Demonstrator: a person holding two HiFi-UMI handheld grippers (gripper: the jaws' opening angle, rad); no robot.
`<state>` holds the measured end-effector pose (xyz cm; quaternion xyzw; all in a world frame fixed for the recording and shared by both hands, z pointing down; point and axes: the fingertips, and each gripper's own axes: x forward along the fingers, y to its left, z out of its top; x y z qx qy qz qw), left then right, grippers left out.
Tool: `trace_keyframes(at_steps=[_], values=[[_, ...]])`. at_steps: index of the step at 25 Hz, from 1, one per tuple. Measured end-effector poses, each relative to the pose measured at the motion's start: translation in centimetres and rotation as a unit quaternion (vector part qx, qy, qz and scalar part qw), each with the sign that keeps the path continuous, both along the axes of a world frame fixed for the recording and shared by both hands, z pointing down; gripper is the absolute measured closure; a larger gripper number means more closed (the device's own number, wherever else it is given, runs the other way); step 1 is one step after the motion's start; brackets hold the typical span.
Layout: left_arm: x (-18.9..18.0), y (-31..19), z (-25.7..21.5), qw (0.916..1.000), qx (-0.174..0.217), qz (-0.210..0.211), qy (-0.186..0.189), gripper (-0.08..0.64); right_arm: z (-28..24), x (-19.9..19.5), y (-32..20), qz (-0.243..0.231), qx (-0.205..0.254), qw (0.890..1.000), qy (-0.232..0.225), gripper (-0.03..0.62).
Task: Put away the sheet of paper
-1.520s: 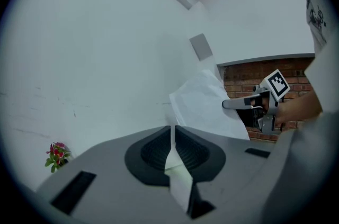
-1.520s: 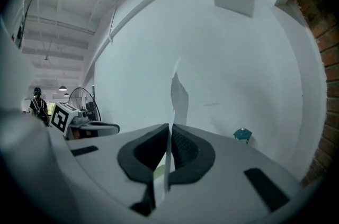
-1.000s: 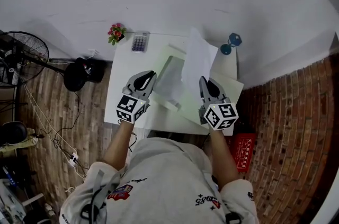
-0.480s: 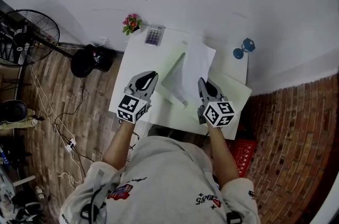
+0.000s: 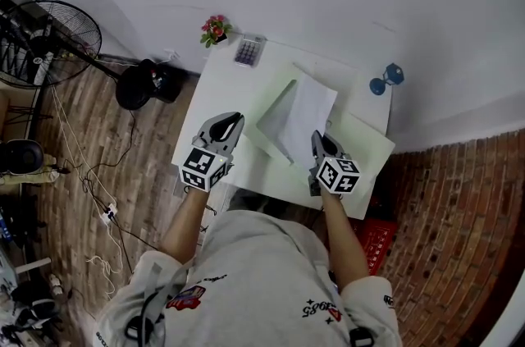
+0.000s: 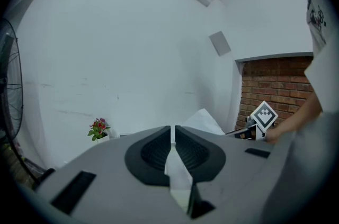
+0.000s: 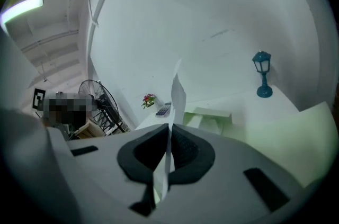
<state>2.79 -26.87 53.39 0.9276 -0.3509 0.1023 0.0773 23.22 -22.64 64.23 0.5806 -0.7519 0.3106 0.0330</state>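
A white sheet of paper point(image 5: 308, 111) stands nearly on edge over an open pale green folder point(image 5: 361, 157) on the white table point(image 5: 221, 83). My right gripper point(image 5: 318, 139) is shut on the sheet's near edge. In the right gripper view the paper point(image 7: 178, 96) rises edge-on from the closed right gripper point(image 7: 169, 135). The folder's cover point(image 5: 277, 117) is lifted on the left. My left gripper point(image 5: 232, 120) is beside it. In the left gripper view the left gripper point(image 6: 173, 135) is shut on a thin pale edge, seemingly that cover. The paper's top point(image 6: 204, 119) shows beyond.
A calculator point(image 5: 248, 52) and a small flower pot point(image 5: 216, 29) sit at the table's far left corner. A blue lamp figure point(image 5: 385, 79) stands at the far right. On the floor are a fan point(image 5: 41, 42) to the left and a red crate point(image 5: 373, 235) under the right edge.
My right gripper has sunk with the sheet, which now stands lower and closer over the folder. The left gripper has shifted a little and stays shut.
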Motion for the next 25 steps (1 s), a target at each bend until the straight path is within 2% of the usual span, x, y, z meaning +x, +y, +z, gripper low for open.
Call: trace_keyframes(at_steps=[4, 9, 14, 19, 21, 25], values=[[-0.3, 0.2, 0.2, 1.0, -0.002, -0.003, -0.001, 0.52, 2.6, 1.6, 0.9, 0.038, -0.042, 0.998, -0.019, 0.592], [0.0, 0.3, 0.3, 1.0, 0.0, -0.001, -0.003, 0.52, 5.7, 3.0, 2.2, 0.081, -0.093, 0.991, -0.055, 0.589], [0.1, 0.3, 0.6, 1.0, -0.003, 0.001, -0.007, 0.52, 8.6, 4.5, 4.1, 0.126, -0.137, 0.978, -0.091, 0.586], [0.4, 0.2, 0.8, 0.9999, -0.001, 0.004, -0.01, 0.52, 10.3, 5.9, 4.7, 0.157, -0.154, 0.968, -0.122, 0.586], [0.5, 0.1, 0.9, 0.9999, -0.006, 0.005, -0.011, 0.52, 10.8, 6.4, 4.6, 0.173, -0.158, 0.961, -0.148, 0.586], [0.6, 0.0, 1.0, 0.9999, -0.01, 0.004, -0.014, 0.52, 12.3, 7.3, 4.4, 0.204, -0.174, 0.94, -0.212, 0.586]])
